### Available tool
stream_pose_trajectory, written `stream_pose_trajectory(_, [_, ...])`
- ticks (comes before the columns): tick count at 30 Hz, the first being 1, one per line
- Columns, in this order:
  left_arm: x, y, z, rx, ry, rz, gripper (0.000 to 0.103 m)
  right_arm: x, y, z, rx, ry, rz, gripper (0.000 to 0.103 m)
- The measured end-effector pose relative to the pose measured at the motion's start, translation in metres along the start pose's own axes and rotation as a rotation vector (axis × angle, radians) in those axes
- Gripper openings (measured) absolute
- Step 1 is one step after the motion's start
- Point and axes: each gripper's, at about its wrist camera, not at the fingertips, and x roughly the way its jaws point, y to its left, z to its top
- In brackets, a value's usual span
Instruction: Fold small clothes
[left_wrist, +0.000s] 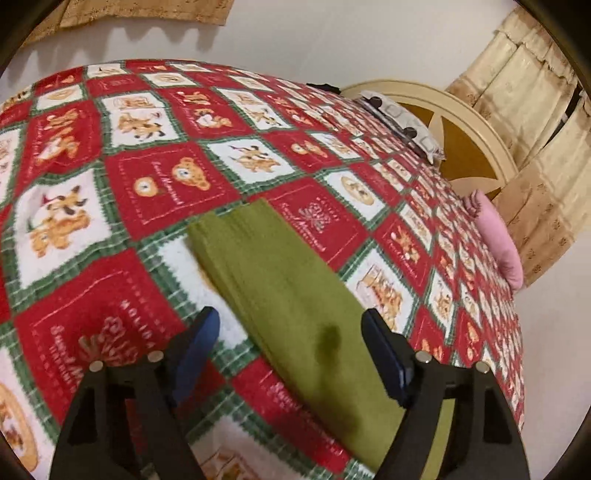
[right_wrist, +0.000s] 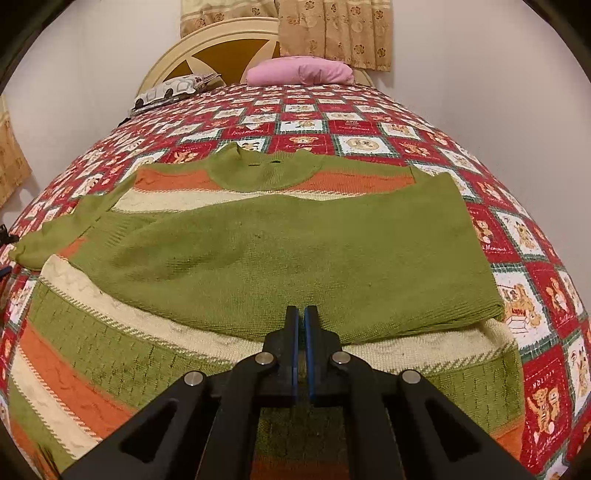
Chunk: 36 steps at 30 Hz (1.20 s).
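The right gripper has its jaws clenched together with nothing visibly between them; the tips rest at the near edge of a green sleeve that lies folded across the body of the striped sweater. Pressed shut like that, it seems to serve as a weight that pins the fold flat rather than as a grasp.

The left gripper has its jaws spread wide and released. A long green strip of the garment, the other sleeve, runs between them toward the far side, but neither pad touches it. The jaws straddle the strip, likely lining up to pinch it for the next fold.

The sweater lies spread on the bed, near its foot, collar pointing to the far end, over a red and green patchwork blanket printed with bears. The soft blanket gives a broad flat surface for smoothing knitwear.

At the far end, a pink pillow and a patterned pillow sit against the cream headboard, well apart from the work. Tan curtains hang behind.
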Motion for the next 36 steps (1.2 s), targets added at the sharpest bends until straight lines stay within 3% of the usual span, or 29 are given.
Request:
stream_pose_trajectory(2, [0.002, 0.000, 0.004, -0.003, -0.009, -0.012, 0.080, 0.000, 0.001, 0.000, -0.004, 0.000, -0.005, 0.003])
stream_pose_trajectory(3, [0.003, 0.000, 0.007, 0.000, -0.017, -0.016, 0.073, 0.000, 0.002, 0.000, -0.007, 0.000, -0.009, 0.003])
stream_pose_trajectory(5, [0.006, 0.000, 0.008, 0.013, -0.033, -0.012, 0.049, -0.002, 0.004, 0.002, -0.020, 0.001, -0.027, 0.003])
stream_pose_trajectory(6, [0.009, 0.003, 0.009, 0.010, -0.032, -0.013, 0.030, -0.004, 0.007, 0.004, -0.028, -0.003, -0.040, 0.003])
stream_pose_trajectory(7, [0.011, 0.006, 0.009, -0.008, -0.027, -0.024, 0.017, -0.009, 0.012, 0.006, -0.036, -0.017, -0.058, 0.003])
stream_pose_trajectory(11, [0.014, 0.025, 0.011, -0.094, -0.024, -0.129, 0.012, -0.034, 0.045, 0.023, -0.041, -0.101, 0.051, 0.004])
stream_pose_trajectory(12, [0.014, 0.027, 0.011, -0.106, -0.027, -0.148, 0.012, -0.036, 0.060, 0.030, -0.054, -0.100, 0.090, 0.011])
stream_pose_trajectory(13, [0.015, 0.027, 0.012, -0.111, -0.027, -0.153, 0.012, -0.035, 0.073, 0.035, -0.066, -0.097, 0.125, 0.028])
stream_pose_trajectory(14, [0.016, 0.028, 0.013, -0.115, -0.024, -0.156, 0.012, -0.032, 0.091, 0.042, -0.079, -0.090, 0.177, 0.039])
stream_pose_trajectory(15, [0.017, 0.028, 0.013, -0.118, -0.022, -0.155, 0.012, -0.029, 0.104, 0.047, -0.082, -0.087, 0.208, 0.058])
stream_pose_trajectory(16, [0.018, 0.028, 0.013, -0.121, -0.022, -0.155, 0.013, -0.026, 0.115, 0.050, -0.081, -0.087, 0.232, 0.061])
stream_pose_trajectory(19, [0.020, 0.029, 0.015, -0.132, -0.023, -0.161, 0.016, -0.009, 0.150, 0.063, -0.078, -0.068, 0.279, 0.061])
stream_pose_trajectory(23, [0.024, 0.032, 0.018, -0.153, -0.024, -0.175, 0.016, 0.034, 0.191, 0.067, -0.112, 0.060, 0.256, 0.060])
stream_pose_trajectory(25, [0.026, 0.032, 0.019, -0.158, -0.024, -0.181, 0.016, 0.054, 0.203, 0.062, -0.137, 0.110, 0.181, 0.038])
stream_pose_trajectory(26, [0.026, 0.032, 0.019, -0.158, -0.023, -0.184, 0.016, 0.055, 0.205, 0.062, -0.137, 0.096, 0.166, 0.035])
stream_pose_trajectory(28, [0.026, 0.033, 0.019, -0.158, -0.026, -0.193, 0.016, 0.055, 0.203, 0.065, -0.123, 0.083, 0.136, 0.007])
stream_pose_trajectory(33, [0.025, 0.034, 0.019, -0.161, -0.033, -0.215, 0.016, 0.036, 0.206, 0.074, -0.130, -0.021, 0.163, 0.007])
stream_pose_trajectory(36, [0.025, 0.034, 0.019, -0.159, -0.035, -0.216, 0.015, 0.040, 0.218, 0.068, -0.175, -0.011, 0.202, 0.007])
